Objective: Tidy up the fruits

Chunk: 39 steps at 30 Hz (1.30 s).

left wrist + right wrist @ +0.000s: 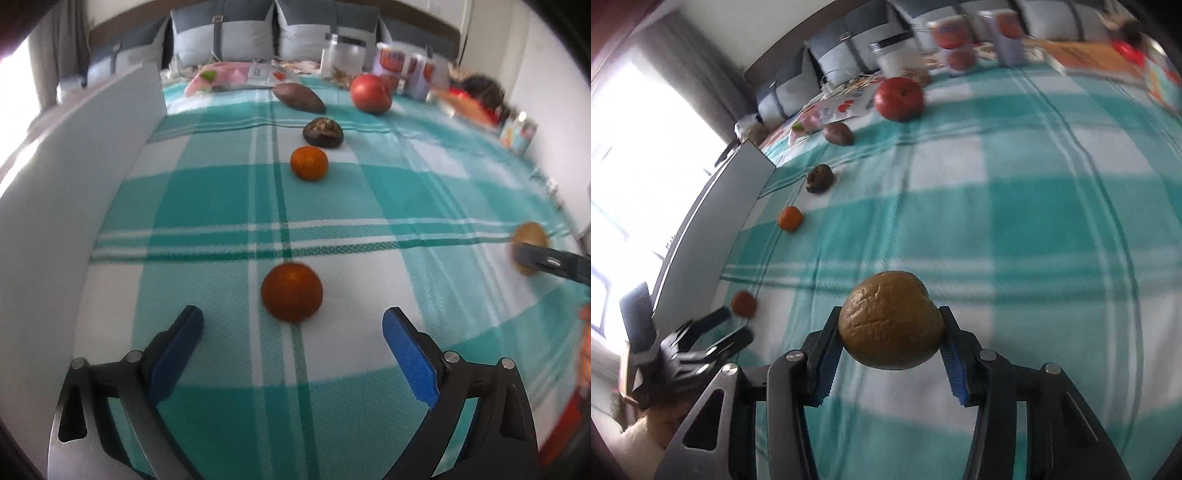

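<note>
Woven checked cloth (221, 206); brown fruit (890, 325) matt, creased.

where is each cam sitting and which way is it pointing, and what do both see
Left wrist: rides the left gripper, angled down over the checked cloth; its open blue-padded fingers frame the near orange, with a hand's edge at far right.
Right wrist: rides the right gripper, tilted down and rolled; its jaws are shut on a brown fruit, the left gripper showing lower left.
Shared: the fruit line, small orange, red apple, and each other's gripper.
</note>
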Each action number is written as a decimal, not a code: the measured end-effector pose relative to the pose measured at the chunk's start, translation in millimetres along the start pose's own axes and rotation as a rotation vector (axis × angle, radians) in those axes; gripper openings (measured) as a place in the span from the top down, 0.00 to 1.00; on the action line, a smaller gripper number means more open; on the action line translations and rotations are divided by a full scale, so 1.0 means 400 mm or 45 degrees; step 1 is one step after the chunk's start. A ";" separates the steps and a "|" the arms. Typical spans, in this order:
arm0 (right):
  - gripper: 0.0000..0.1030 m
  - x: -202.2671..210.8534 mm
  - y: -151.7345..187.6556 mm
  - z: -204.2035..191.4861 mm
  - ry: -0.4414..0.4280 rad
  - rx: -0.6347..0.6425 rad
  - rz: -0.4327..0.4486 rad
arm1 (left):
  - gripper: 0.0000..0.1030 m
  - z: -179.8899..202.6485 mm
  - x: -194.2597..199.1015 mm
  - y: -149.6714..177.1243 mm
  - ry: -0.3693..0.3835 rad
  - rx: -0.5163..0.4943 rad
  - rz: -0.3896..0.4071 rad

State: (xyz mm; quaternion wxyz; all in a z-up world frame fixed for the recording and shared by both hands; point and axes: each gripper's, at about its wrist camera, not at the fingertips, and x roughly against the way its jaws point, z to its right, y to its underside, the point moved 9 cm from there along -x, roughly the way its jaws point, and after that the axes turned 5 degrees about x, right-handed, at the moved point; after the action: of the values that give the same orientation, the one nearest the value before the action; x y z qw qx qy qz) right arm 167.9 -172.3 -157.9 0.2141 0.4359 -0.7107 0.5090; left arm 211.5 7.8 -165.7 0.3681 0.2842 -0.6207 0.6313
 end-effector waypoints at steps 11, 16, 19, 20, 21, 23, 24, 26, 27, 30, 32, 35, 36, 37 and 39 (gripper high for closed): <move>0.52 0.053 0.060 -0.075 0.016 0.137 -0.057 | 0.72 -0.069 0.188 -0.028 0.153 0.332 0.043; 0.52 0.040 -0.011 -0.335 -0.142 0.328 -0.041 | 0.72 -0.189 0.437 -0.091 0.265 0.439 0.153; 0.52 0.031 -0.073 -0.551 -0.264 0.474 -0.019 | 0.72 -0.331 0.485 -0.107 0.175 0.508 0.159; 0.52 0.027 -0.088 -0.618 -0.298 0.521 -0.015 | 0.72 -0.379 0.477 -0.103 0.135 0.529 0.138; 0.52 0.017 -0.105 -0.706 -0.343 0.585 -0.020 | 0.72 -0.425 0.462 -0.091 0.088 0.559 0.105; 0.52 -0.010 -0.113 -0.827 -0.395 0.681 -0.051 | 0.72 -0.513 0.413 -0.058 0.016 0.636 0.019; 0.52 -0.037 -0.112 -0.895 -0.408 0.752 -0.079 | 0.72 -0.547 0.387 -0.039 -0.018 0.668 -0.028; 0.52 -0.099 -0.098 -0.983 -0.383 0.876 -0.148 | 0.71 -0.603 0.331 0.002 -0.082 0.725 -0.130; 0.52 -0.129 -0.092 -1.010 -0.348 0.930 -0.172 | 0.71 -0.615 0.318 0.015 -0.089 0.742 -0.156; 0.52 -0.217 -0.051 -1.066 -0.232 1.132 -0.248 | 0.70 -0.645 0.284 0.049 -0.122 0.787 -0.226; 0.52 -0.260 -0.023 -1.082 -0.169 1.226 -0.296 | 0.66 -0.654 0.286 0.066 -0.158 0.797 -0.241; 0.49 -0.291 0.004 -1.085 -0.107 1.297 -0.323 | 0.50 -0.665 0.303 0.072 -0.172 0.802 -0.215; 0.41 -0.283 0.002 -1.080 -0.104 1.292 -0.312 | 0.46 -0.667 0.314 0.069 -0.182 0.798 -0.197; 0.34 -0.275 -0.009 -1.082 -0.107 1.277 -0.296 | 0.40 -0.674 0.331 0.068 -0.203 0.798 -0.176; 0.32 -0.238 -0.044 -1.075 -0.131 1.220 -0.228 | 0.34 -0.679 0.372 0.047 -0.226 0.794 -0.100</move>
State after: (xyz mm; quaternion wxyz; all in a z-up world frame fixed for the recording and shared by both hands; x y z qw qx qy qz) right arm 173.1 255.6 -51.7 -0.0029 0.5694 -0.3658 0.7362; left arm 138.3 294.9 -73.8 0.2319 0.4609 -0.4155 0.7491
